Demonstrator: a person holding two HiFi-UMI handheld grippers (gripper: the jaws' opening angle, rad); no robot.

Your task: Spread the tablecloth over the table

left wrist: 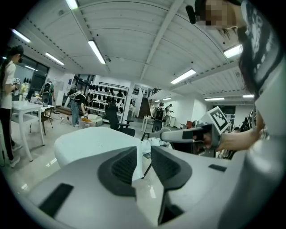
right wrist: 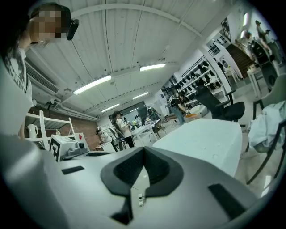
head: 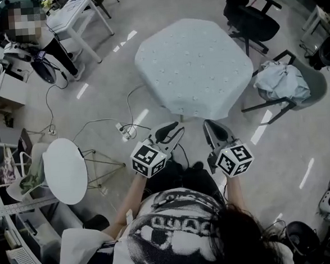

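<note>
A pale tablecloth [head: 191,64] with small dots covers the table ahead of me, its edges hanging down on all sides. Both grippers are held up in front of my chest, short of the table and touching nothing. My left gripper [head: 173,129] has a clear gap between its jaws with nothing in it. My right gripper [head: 212,125] has its jaws closed together, empty. In the left gripper view the tablecloth [left wrist: 91,142] lies beyond the left gripper [left wrist: 144,163]. The right gripper view shows the tablecloth [right wrist: 208,143] to the right of the right gripper [right wrist: 143,154].
A black office chair [head: 253,18] stands behind the table. A chair with a bundle of pale cloth [head: 282,81] is at its right. A small round white table [head: 66,169] stands at my left. Cables and a power strip [head: 124,132] lie on the floor. A person [head: 49,49] is at far left.
</note>
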